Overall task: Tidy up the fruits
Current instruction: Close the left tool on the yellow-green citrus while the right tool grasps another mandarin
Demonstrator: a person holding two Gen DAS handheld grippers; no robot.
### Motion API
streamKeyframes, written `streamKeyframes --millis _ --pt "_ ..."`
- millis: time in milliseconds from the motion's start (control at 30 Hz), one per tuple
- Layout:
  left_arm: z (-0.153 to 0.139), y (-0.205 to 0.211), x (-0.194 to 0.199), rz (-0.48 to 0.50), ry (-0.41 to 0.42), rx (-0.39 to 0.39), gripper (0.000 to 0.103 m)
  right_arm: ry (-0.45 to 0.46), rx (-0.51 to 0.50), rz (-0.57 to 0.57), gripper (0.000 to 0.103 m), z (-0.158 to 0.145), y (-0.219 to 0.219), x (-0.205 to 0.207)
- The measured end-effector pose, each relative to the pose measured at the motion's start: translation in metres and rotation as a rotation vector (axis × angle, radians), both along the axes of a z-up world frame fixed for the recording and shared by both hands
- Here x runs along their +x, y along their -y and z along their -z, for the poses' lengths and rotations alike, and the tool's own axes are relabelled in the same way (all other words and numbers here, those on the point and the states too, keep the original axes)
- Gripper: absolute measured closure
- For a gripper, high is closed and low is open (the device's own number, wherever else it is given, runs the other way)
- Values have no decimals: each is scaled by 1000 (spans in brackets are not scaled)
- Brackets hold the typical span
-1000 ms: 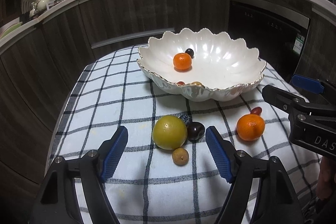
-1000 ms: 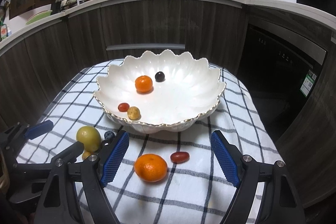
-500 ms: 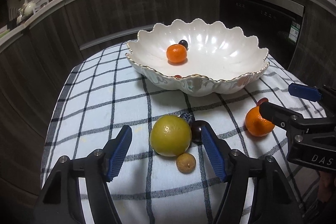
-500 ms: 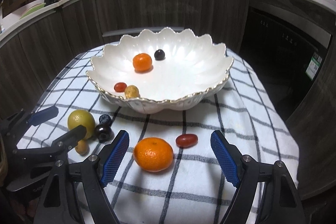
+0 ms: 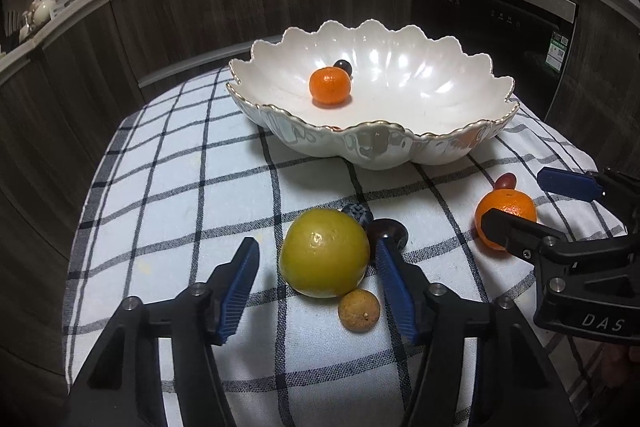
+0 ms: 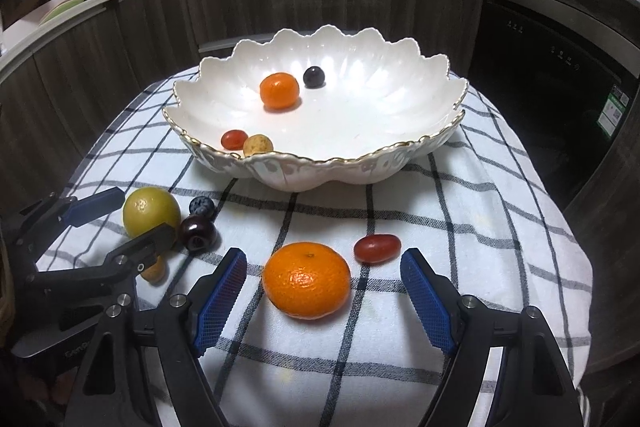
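Left claw [image 5: 316, 267] closing around yellow-green fruit [image 5: 324, 253], not gripping; right claw [image 6: 322, 281] released, straddling mandarin [image 6: 306, 279]; bowl [image 6: 400, 151] at 12 o'clock.

The left claw [image 5: 316, 259] straddles a yellow fruit [image 5: 324, 253]; its jaws have just been closing, yet neither pad touches it. A small brown fruit [image 5: 359, 309] lies just beneath, a dark cherry [image 5: 390, 230] and a blueberry [image 5: 357, 213] by the right pad. Beyond stands the bowl [image 5: 372, 143]; right, a mandarin [image 5: 506, 213] sits inside the right claw [image 5: 528, 203].
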State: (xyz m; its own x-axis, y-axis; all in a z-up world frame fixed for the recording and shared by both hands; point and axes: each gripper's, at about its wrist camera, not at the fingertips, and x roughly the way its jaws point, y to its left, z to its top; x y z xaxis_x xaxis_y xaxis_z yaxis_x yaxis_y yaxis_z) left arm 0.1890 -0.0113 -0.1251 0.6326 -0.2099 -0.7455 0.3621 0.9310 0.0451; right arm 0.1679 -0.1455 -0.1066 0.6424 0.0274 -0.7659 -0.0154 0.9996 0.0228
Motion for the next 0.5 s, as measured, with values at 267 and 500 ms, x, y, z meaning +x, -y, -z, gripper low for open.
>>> streamKeyframes --millis 267,500 --pt "6 -3 1 -1 -20 -22 51 -26 16 -14 34 9 -2 4" --pt "6 -3 1 1 -24 -39 55 -56 42 -39 53 16 -5 7"
